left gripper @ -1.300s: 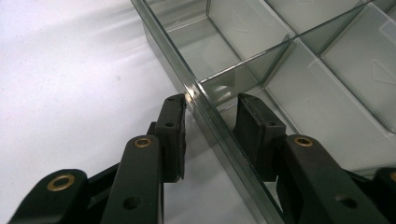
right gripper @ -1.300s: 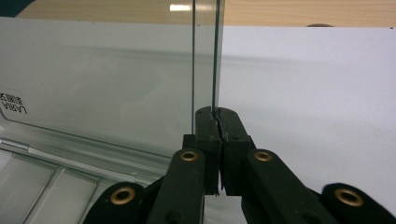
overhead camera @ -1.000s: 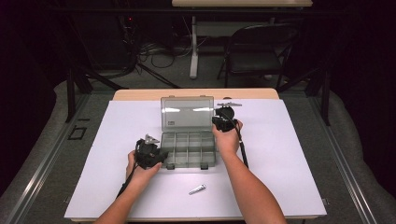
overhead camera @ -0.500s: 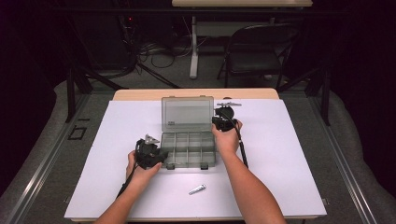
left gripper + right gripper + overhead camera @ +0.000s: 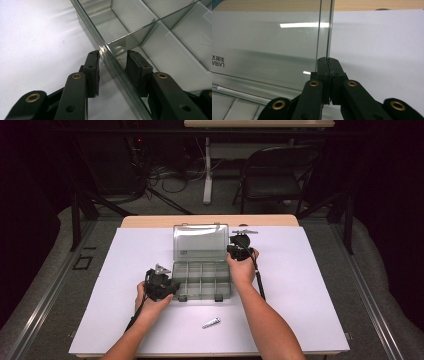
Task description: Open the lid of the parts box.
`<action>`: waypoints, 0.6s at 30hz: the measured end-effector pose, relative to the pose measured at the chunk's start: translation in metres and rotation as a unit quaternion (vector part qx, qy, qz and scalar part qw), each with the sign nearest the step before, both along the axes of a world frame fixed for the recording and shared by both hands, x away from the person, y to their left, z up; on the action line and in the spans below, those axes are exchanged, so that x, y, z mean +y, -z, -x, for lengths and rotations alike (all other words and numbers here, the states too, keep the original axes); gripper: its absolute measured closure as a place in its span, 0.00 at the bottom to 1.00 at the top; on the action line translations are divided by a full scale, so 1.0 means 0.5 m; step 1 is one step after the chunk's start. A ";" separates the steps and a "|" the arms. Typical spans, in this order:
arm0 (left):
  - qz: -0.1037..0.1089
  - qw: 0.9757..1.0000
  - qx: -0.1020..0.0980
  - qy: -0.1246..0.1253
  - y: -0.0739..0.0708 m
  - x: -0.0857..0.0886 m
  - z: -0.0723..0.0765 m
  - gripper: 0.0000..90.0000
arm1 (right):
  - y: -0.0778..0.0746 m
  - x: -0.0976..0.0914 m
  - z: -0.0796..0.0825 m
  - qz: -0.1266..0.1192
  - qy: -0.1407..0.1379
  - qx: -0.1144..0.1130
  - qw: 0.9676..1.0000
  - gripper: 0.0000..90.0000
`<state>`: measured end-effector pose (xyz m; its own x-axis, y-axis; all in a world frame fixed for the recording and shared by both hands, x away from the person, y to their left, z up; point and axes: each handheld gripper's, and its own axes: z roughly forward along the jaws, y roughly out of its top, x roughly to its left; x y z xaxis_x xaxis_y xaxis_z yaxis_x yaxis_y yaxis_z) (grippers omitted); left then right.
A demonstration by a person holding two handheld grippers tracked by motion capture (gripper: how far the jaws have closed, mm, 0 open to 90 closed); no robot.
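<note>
Two tongs on organizer box [image 5: 201,279] – my left gripper [image 5: 111,58] spread, straddling its side wall without pinching; my right gripper [image 5: 328,65] pressed together at lid [image 5: 264,47] edge. Lid upright, compartments empty. Screw [image 5: 211,322] near my forearms, not yet loaded.

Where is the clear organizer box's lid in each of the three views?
High view: lid stands open at table centre, behind the compartments.
Left gripper view: not in it.
Right gripper view: lid upper left, its edge above the fingers.
Shared landmark: white table cover.
</note>
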<state>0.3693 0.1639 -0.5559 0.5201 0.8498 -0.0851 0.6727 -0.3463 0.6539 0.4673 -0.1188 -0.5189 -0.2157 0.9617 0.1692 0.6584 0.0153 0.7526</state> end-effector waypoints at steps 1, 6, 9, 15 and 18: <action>0.000 1.000 0.000 0.000 0.000 0.000 0.000 0.70 | 0.001 0.000 -0.001 -0.002 0.001 -0.002 1.000 0.99; 0.000 1.000 0.000 0.000 0.000 0.000 0.000 0.70 | 0.006 0.001 -0.003 -0.001 0.003 0.001 1.000 1.00; 0.000 1.000 0.000 0.000 0.000 0.000 0.000 0.70 | 0.010 0.002 -0.006 0.003 0.003 0.001 1.000 1.00; 0.000 1.000 0.000 -0.001 0.000 0.000 0.000 0.70 | 0.027 0.005 -0.014 0.009 0.003 0.016 1.000 1.00; 0.000 1.000 0.000 -0.001 0.000 0.000 0.000 0.70 | 0.033 0.007 -0.015 0.015 0.004 0.020 1.000 1.00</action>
